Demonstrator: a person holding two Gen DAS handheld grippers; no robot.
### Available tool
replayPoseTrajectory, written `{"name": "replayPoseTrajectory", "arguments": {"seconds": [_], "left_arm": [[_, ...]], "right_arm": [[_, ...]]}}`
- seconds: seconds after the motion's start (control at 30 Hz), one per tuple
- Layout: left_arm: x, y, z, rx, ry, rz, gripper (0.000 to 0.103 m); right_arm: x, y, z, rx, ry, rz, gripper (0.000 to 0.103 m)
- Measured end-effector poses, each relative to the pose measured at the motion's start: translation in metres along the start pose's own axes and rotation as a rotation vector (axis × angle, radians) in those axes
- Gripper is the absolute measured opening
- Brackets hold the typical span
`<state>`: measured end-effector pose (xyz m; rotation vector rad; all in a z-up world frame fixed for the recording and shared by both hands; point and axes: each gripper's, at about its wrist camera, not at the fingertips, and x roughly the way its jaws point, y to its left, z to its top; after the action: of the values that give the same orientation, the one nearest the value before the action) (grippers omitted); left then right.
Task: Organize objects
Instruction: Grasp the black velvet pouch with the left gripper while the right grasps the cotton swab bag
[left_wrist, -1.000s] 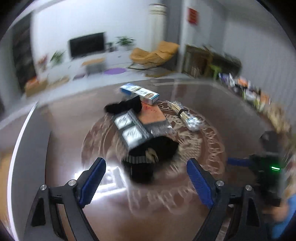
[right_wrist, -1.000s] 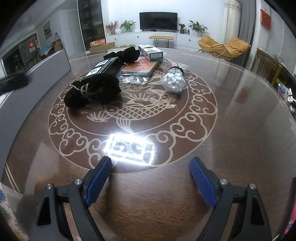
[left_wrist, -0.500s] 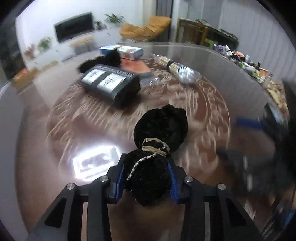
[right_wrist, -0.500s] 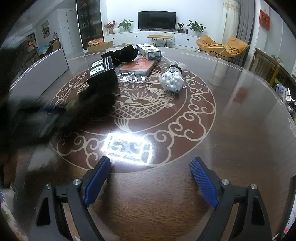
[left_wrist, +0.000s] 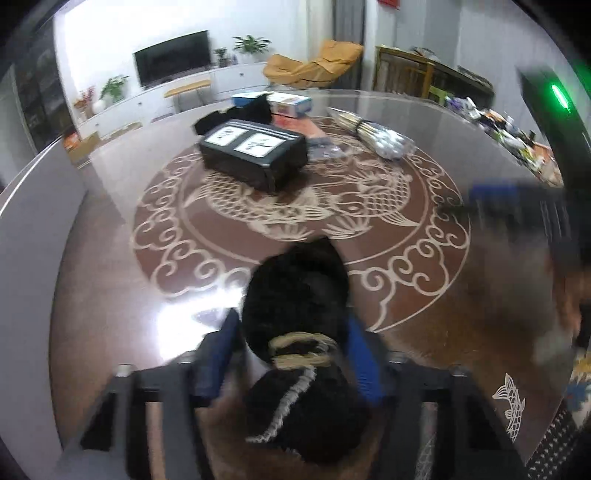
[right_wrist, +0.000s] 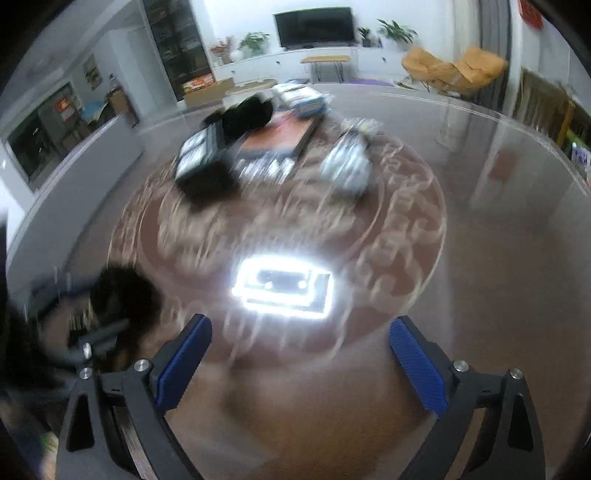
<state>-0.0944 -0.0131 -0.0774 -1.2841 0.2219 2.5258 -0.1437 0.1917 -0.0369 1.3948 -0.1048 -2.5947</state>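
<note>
My left gripper (left_wrist: 291, 354) is shut on a black fuzzy bundle (left_wrist: 295, 295) tied with pale cord, held over the near part of the round brown table (left_wrist: 110, 258). The bundle also shows blurred at the left of the right wrist view (right_wrist: 122, 291). My right gripper (right_wrist: 299, 354) is open and empty above the table's near edge. Further back lie a black box with two white labels (left_wrist: 255, 155), a bag of white balls (right_wrist: 347, 166), a red flat box (right_wrist: 280, 136), a blue-and-white carton (left_wrist: 288, 101) and another black bundle (left_wrist: 236, 114).
A silver foil packet (left_wrist: 321, 147) lies beside the black box. A bright lamp reflection (right_wrist: 284, 288) sits on the table. A grey bench (left_wrist: 33, 206) runs along the left. The right gripper shows blurred at the right of the left wrist view (left_wrist: 517, 206).
My left gripper went from open to shut on the black bundle and has drawn it back toward the near edge. My right gripper stays open and has shifted; its view is blurred.
</note>
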Motion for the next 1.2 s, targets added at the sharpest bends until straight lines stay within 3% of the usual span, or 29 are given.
{"name": "replayPoseTrajectory", "arguments": {"seconds": [0.1,0.17,0.3,0.37,0.53,0.7,0.87,1.0,1.2], "left_arm": [[-0.006,0.008,-0.008,-0.052,-0.013,0.016,0.035],[-0.010,0.009,-0.015,-0.072,-0.020,0.034,0.035],[-0.017,0.006,-0.023,-0.089,-0.022,0.054,0.035],[-0.020,0.007,-0.027,-0.099,-0.021,0.056,0.035],[-0.031,0.010,-0.040,-0.133,-0.023,0.018,0.035],[-0.056,0.017,-0.062,-0.243,-0.042,-0.091,0.035],[-0.098,0.021,-0.073,-0.279,-0.106,-0.112,0.035],[-0.144,0.033,-0.076,-0.304,-0.191,-0.098,0.035],[-0.217,0.073,-0.086,-0.348,-0.310,-0.001,0.035]], "right_arm": [[0.019,-0.014,0.064,0.048,0.033,-0.008,0.097],[0.046,-0.018,0.099,0.072,0.081,-0.013,0.087],[0.096,-0.024,0.122,0.118,0.196,-0.040,0.056],[0.094,-0.020,0.121,0.072,0.161,-0.102,0.030],[0.062,-0.024,0.075,0.077,0.161,-0.040,0.029],[-0.003,-0.044,-0.023,0.301,0.141,0.191,0.029],[-0.045,-0.027,-0.097,0.428,0.125,0.345,0.029],[-0.052,0.015,-0.102,0.364,0.134,0.378,0.029],[-0.071,0.124,-0.074,0.139,0.104,0.505,0.029]]}}
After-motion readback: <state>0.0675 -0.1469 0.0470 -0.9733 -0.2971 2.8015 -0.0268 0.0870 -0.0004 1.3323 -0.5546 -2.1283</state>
